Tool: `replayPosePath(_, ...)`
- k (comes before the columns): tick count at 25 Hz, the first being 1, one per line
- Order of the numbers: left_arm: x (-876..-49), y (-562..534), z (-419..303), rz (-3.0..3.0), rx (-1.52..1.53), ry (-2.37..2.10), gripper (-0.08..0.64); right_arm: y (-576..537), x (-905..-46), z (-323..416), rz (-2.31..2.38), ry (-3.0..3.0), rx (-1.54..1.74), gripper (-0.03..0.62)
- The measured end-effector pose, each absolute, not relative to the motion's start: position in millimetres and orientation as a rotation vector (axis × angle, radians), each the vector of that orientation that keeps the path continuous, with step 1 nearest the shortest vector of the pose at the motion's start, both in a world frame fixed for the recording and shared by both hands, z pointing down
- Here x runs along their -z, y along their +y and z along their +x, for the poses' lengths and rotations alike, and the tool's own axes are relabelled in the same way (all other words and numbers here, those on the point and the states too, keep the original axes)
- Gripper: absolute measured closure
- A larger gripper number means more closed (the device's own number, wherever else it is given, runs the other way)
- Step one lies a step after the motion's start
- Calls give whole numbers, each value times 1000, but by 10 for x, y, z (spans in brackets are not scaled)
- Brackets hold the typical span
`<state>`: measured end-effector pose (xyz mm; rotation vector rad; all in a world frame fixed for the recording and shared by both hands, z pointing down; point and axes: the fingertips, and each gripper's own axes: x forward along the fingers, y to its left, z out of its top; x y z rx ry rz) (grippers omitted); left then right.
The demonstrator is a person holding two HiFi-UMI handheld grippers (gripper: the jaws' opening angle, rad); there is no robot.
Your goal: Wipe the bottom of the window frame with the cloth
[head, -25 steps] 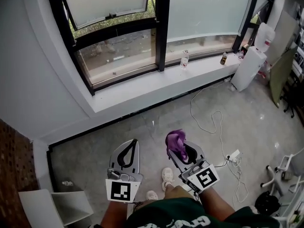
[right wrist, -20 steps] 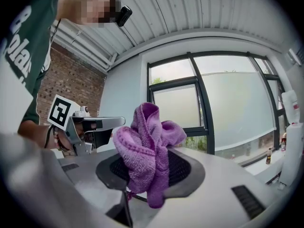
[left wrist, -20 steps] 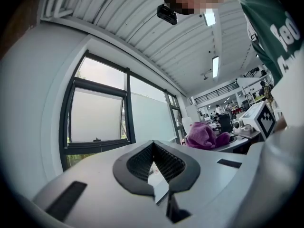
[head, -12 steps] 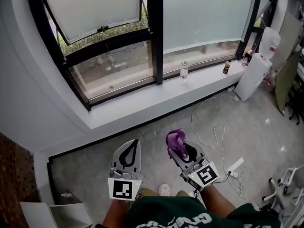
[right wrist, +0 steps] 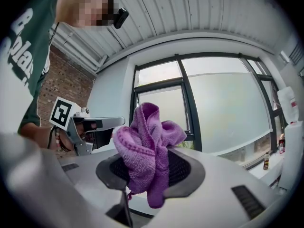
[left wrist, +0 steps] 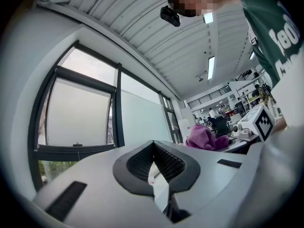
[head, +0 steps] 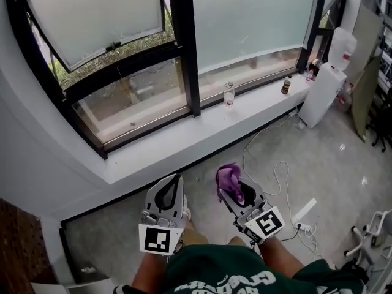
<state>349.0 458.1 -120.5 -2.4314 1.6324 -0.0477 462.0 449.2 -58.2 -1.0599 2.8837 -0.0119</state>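
Right gripper (head: 236, 192), lower centre: clamped on crumpled purple terry cloth (right wrist: 145, 146); left gripper (head: 174, 184): jaws together, empty

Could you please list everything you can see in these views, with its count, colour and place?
window frame: one, black, wall ahead, left sash tilted open
windowsill: one, white, below the frame
clear bottle: one, transparent, on the sill by the middle post
dark bottle: one, brownish-black, right end of the sill
water dispenser: one, white, right of the sill
cable: one, white, looped on the floor
power strip: one, white, floor at right
cloth: one, purple, between the right jaws
left hand-held gripper: one, grey, jaws together, empty
right hand-held gripper: one, grey, clamped on the cloth
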Motion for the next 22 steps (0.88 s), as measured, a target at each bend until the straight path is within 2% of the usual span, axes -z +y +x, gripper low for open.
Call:
replayPosePath(7, 1064, 3402, 3111, -2458, 27, 1583, 557, 3409, 377, 4284, -1171, 2857, 38, 426)
replayPosePath(16, 1302, 1063, 2256, -2491, 101, 1340, 557, 1091, 635, 3170, -1290, 2820, 17, 426)
replayPosePath(22, 1151, -59, 1796, -2654, 108, 1335, 557, -44, 715, 2803, -1376, 2730, 60, 426)
